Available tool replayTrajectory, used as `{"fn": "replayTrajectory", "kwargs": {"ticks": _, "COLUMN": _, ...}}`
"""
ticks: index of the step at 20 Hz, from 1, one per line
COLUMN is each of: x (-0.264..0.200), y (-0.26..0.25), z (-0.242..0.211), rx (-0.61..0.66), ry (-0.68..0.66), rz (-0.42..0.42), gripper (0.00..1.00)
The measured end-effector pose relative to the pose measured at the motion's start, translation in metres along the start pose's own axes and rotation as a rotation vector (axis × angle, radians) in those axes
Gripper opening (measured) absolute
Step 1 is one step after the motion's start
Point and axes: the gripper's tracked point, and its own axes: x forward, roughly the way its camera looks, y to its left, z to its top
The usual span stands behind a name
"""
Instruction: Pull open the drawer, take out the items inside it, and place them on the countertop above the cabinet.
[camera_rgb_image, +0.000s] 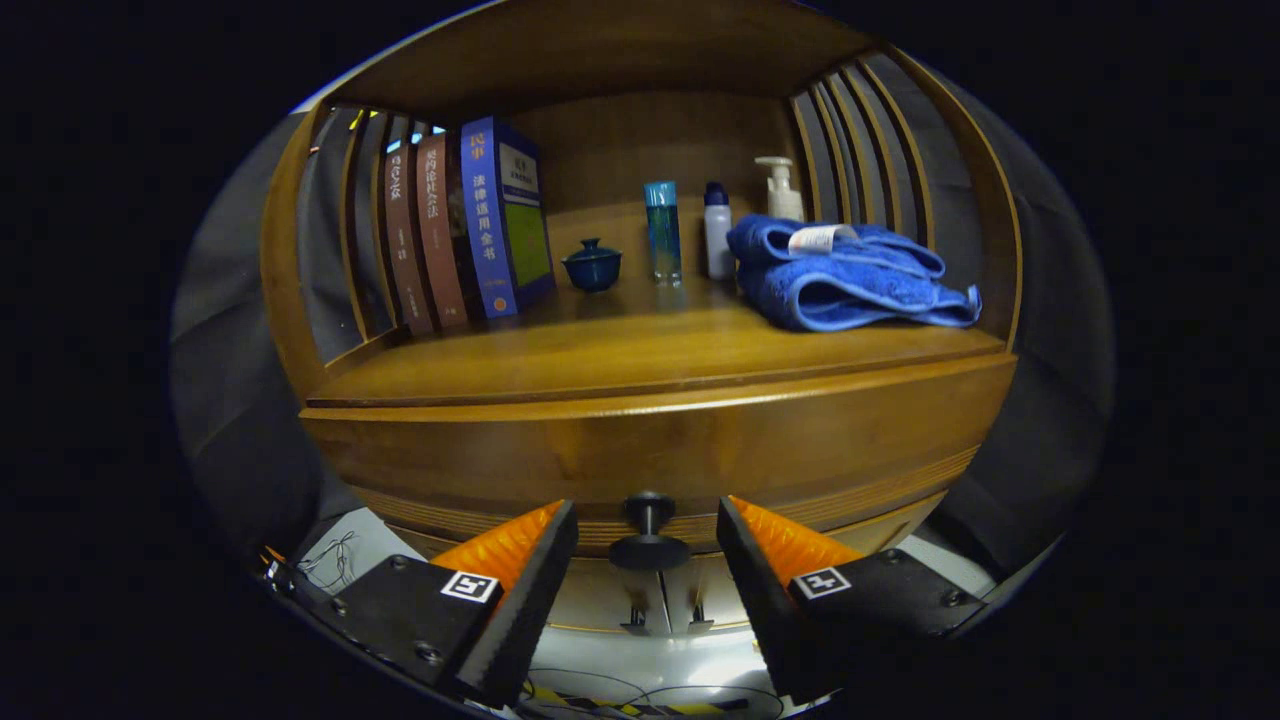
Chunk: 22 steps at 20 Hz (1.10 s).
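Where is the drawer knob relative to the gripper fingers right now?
In the gripper view, the drawer knob sits between the open gripper fingers, untouched by either, on the drawer front below the countertop.

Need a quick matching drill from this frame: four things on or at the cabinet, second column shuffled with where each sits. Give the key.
Things:
1. drawer knob
2. blue towel
3. books
4. lidded cup

Places:
A. standing upright at the countertop's far-left end
B. between the gripper's open jaws, untouched
C. folded beside the pump bottle, at the other end from the books
D. between the books and the teal bottle

Pairs: 1-B, 2-C, 3-A, 4-D
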Motion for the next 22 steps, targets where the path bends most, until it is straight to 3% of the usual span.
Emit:
{"fn": "replayTrajectory", "kwargs": {"ticks": 6, "x": 0.002, "y": -0.003, "z": -0.002, "rx": -0.038, "ry": -0.01, "rz": -0.035, "gripper": 0.5}}
{"fn": "replayTrajectory", "kwargs": {"ticks": 9, "x": 0.006, "y": -0.004, "z": -0.003, "rx": -0.069, "ry": -0.011, "rz": -0.043, "gripper": 0.4}}
{"fn": "replayTrajectory", "kwargs": {"ticks": 10, "x": 0.003, "y": -0.003, "z": -0.003, "rx": -0.068, "ry": -0.009, "rz": -0.036, "gripper": 0.31}}
{"fn": "replayTrajectory", "kwargs": {"ticks": 17, "x": -0.001, "y": -0.003, "z": -0.006, "rx": -0.052, "ry": 0.03, "rz": -0.022, "gripper": 0.31}}
{"fn": "replayTrajectory", "kwargs": {"ticks": 22, "x": -0.045, "y": -0.003, "z": -0.028, "rx": -0.051, "ry": 0.101, "rz": 0.001, "gripper": 0.31}}
